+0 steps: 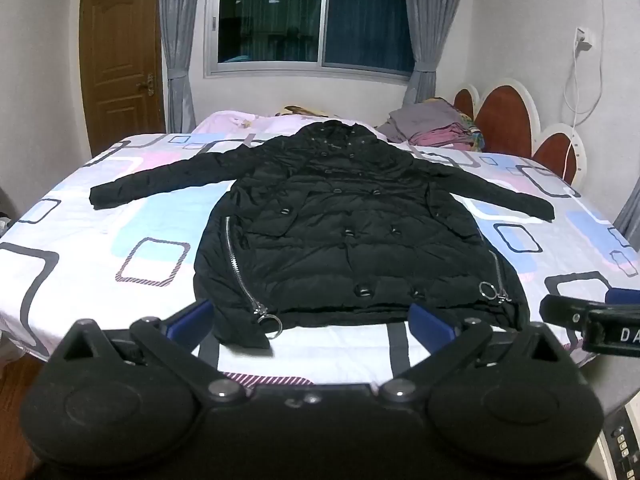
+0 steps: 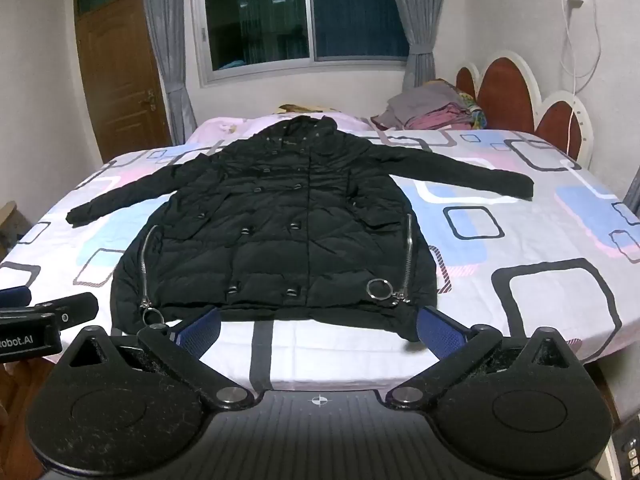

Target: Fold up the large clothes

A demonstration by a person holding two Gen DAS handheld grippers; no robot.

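Note:
A black padded coat [image 1: 344, 232] lies flat and face up on the bed, both sleeves spread out, hem towards me; it also shows in the right wrist view [image 2: 280, 228]. It has silver side zips with ring pulls [image 2: 379, 289]. My left gripper [image 1: 312, 320] is open and empty, its blue pads just short of the hem. My right gripper [image 2: 320, 326] is open and empty, also at the hem, to the right of the left one. Each gripper shows at the edge of the other's view.
The bed sheet [image 1: 100, 248] is white with blue, pink and black squares. A pile of folded clothes [image 1: 432, 128] sits at the far right by the red headboard [image 1: 504, 120]. A door [image 1: 120, 56] and a curtained window [image 1: 308, 16] stand behind.

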